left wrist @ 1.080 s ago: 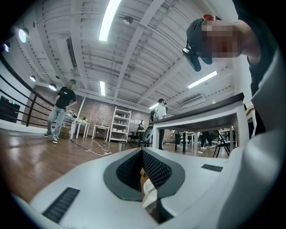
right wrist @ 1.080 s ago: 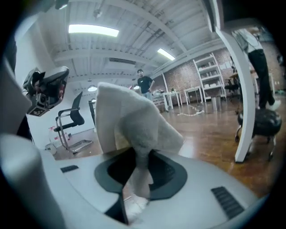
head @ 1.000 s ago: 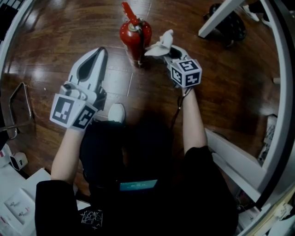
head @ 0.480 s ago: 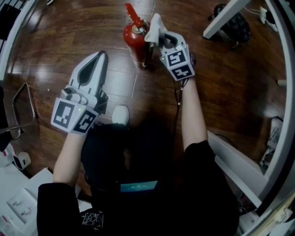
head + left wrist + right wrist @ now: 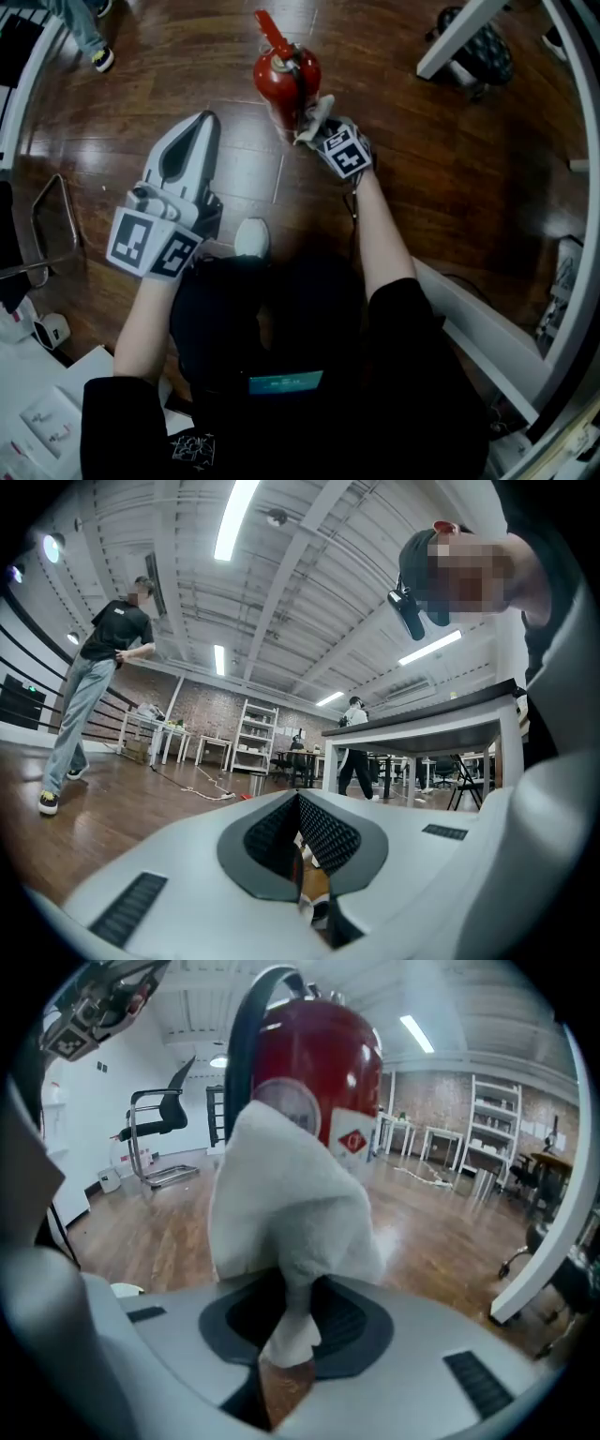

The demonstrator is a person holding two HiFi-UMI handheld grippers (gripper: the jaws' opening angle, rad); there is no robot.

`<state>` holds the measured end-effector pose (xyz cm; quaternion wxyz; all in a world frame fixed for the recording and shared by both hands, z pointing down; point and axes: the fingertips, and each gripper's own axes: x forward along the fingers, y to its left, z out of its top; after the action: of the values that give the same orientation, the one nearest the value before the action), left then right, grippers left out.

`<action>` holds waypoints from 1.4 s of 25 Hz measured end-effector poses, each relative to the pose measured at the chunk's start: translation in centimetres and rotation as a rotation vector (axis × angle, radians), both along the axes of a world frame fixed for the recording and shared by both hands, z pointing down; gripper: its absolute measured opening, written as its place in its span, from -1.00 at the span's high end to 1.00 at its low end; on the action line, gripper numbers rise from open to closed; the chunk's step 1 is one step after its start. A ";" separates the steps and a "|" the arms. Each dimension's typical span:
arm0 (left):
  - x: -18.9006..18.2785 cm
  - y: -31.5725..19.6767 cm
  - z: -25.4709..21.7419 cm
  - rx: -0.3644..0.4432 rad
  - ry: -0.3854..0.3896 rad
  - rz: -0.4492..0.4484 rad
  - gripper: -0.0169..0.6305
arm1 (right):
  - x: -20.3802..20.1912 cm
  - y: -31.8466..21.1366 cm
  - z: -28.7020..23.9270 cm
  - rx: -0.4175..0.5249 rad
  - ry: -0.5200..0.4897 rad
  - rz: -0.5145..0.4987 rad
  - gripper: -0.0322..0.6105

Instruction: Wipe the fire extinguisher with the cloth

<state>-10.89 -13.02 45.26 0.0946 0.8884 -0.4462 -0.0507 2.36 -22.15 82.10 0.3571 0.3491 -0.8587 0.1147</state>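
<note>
Red fire extinguisher (image 5: 286, 77): we see it standing upright on the floor straight ahead of us. Its red lever (image 5: 267, 28) points up and to the left in the head view. In the right gripper view a black hose (image 5: 246, 1044) curves over its top.
White cloth (image 5: 315, 117): it is bunched against the near right side of the extinguisher. In the right gripper view it covers the lower front of the red cylinder and appears to touch it.
Right tool (image 5: 323, 133): we hold it close up to the extinguisher. Its jaws are clenched on a twisted tail of the cloth, and the rest of the cloth fans out beyond the jaws toward the cylinder.
Left tool (image 5: 200, 127): we hold it well to the left of the extinguisher, apart from it and from the cloth. Its jaws meet tip to tip with nothing gripped between them.
Floor (image 5: 450, 178): dark, glossy wooden boards.
White shoe (image 5: 251, 236): it rests on the floor between our two arms, near the back of the left tool.
Behind the left tool: a person (image 5: 98, 667) stands at the left of the left gripper view. A table (image 5: 422, 726) stands at the right, and pale shelving (image 5: 253, 735) stands against a brick wall far back.
Behind the right tool: a black office chair (image 5: 155, 1115) stands at the left of the right gripper view.
</note>
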 end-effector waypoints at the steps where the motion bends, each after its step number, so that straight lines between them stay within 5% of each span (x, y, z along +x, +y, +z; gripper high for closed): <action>1: 0.1 0.0 0.0 0.000 0.002 0.001 0.94 | 0.0 0.4 0.8 -0.022 0.001 0.007 0.60; 6: -0.1 0.3 0.0 0.004 0.006 0.001 0.94 | 0.8 0.3 -0.6 -0.008 -0.045 0.057 0.60; 12: 0.1 0.2 0.0 0.008 0.006 0.006 0.94 | 3.0 -0.7 -12.3 0.146 -0.329 0.165 0.60; 17: 0.8 0.1 0.2 0.006 0.014 0.019 0.94 | 2.1 0.8 -21.9 0.215 -0.453 0.118 0.59; 20: 1.0 0.0 0.2 0.009 0.016 0.023 0.94 | 0.6 1.2 -25.1 0.255 -0.417 0.074 0.59; 30: 0.8 0.0 0.2 0.004 0.017 0.018 0.94 | -1.7 1.8 -21.1 0.220 -0.288 0.068 0.59; 35: 1.3 0.1 0.1 0.004 0.021 0.029 0.94 | -1.7 2.8 -10.8 0.060 -0.174 0.082 0.59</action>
<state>-9.60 -12.95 45.37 0.0984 0.8943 -0.4323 -0.0596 0.69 -19.40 71.26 0.2657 0.3831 -0.8746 0.1331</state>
